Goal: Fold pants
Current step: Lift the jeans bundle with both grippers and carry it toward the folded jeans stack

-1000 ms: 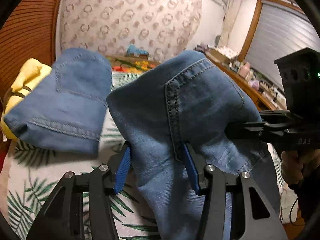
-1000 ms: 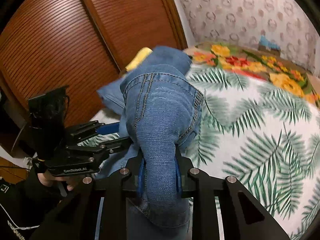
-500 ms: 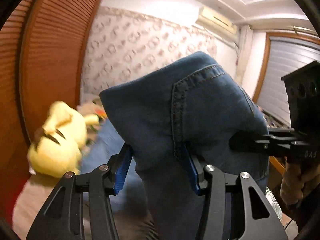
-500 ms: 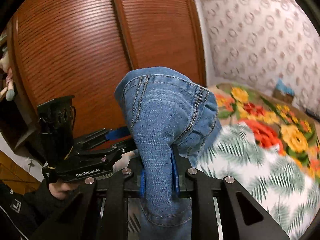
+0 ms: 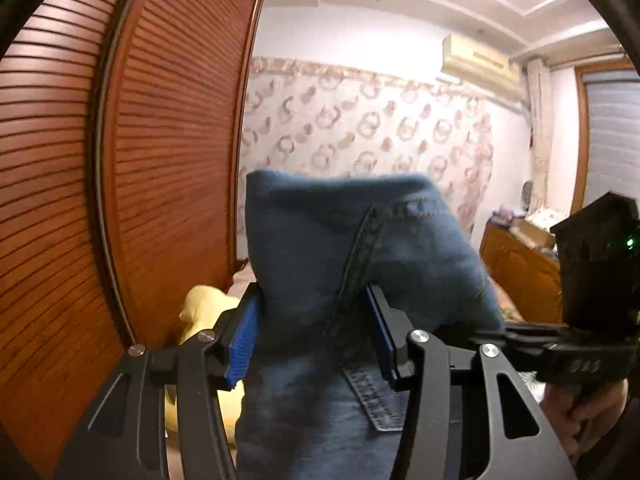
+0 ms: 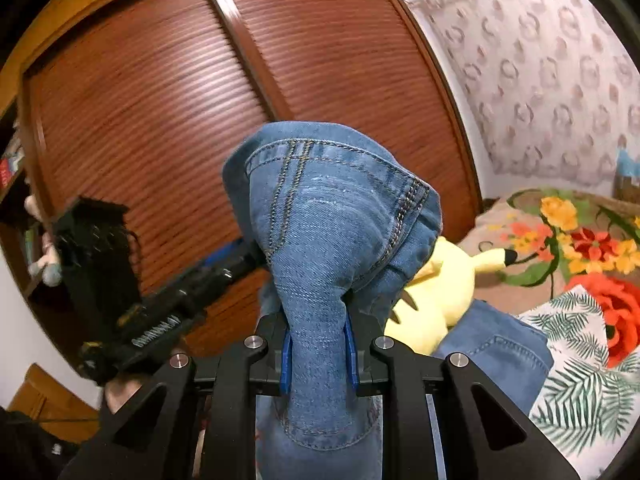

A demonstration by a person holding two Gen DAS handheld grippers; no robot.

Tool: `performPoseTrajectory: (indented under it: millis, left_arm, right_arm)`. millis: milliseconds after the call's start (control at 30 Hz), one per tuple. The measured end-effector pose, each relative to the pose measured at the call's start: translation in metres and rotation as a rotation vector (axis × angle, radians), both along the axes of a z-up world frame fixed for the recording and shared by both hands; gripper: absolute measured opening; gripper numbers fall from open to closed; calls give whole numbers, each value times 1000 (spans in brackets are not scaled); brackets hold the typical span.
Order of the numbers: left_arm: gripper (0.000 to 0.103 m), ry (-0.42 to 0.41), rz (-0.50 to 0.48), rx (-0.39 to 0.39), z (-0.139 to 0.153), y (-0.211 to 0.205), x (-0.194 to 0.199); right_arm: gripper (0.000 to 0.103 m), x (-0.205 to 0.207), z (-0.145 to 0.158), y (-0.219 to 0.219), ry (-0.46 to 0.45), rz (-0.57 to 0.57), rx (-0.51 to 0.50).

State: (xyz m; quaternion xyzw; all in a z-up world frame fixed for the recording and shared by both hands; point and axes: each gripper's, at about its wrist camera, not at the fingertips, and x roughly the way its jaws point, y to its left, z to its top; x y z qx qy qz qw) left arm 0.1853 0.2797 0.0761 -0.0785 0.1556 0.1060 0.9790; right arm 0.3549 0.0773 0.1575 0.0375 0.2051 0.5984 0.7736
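Both tongs hold the jeans up off the bed — the lift before a fold

Nearest, the left tongs clamp a thick bunch of the jeans with jaws about half apart, and the right tongs pinch a narrower bunch by a stitched seam, jaws close together. The denim is mid-blue, with pale wear marks and double stitching; it bulges above each grip and hangs down below, out of view, while another part lies on the bed beside a yellow plush. Beyond stand the slatted wardrobe doors and the patterned wall. Judging by this, the garment is being raised to hang straight; next it likely needs carrying over the bed and laying down flat, both grips kept level so the legs line up — no fold is made yet
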Motion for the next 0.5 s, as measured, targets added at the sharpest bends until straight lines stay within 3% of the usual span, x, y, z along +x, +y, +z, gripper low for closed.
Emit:
performPoseTrajectory:
  millis: [167, 333, 400, 467, 500]
  left_arm:
    - [51, 112, -52, -32, -45, -1, 41]
    - [51, 181, -115, -30, -75, -23, 59]
    - [51, 211, -138, -32, -85, -29, 63]
    - [51, 237, -159, -34, -93, -37, 63]
    - [51, 258, -166, -31, -96, -40, 64]
  right_arm:
    - [20, 67, -58, 28, 68, -94, -125]
    - [23, 117, -89, 19, 126, -204, -200]
    - [30, 126, -94, 16, 123, -237, -242]
    - [52, 134, -99, 13, 106, -284, -308]
    - [57, 141, -99, 18, 93, -307, -334]
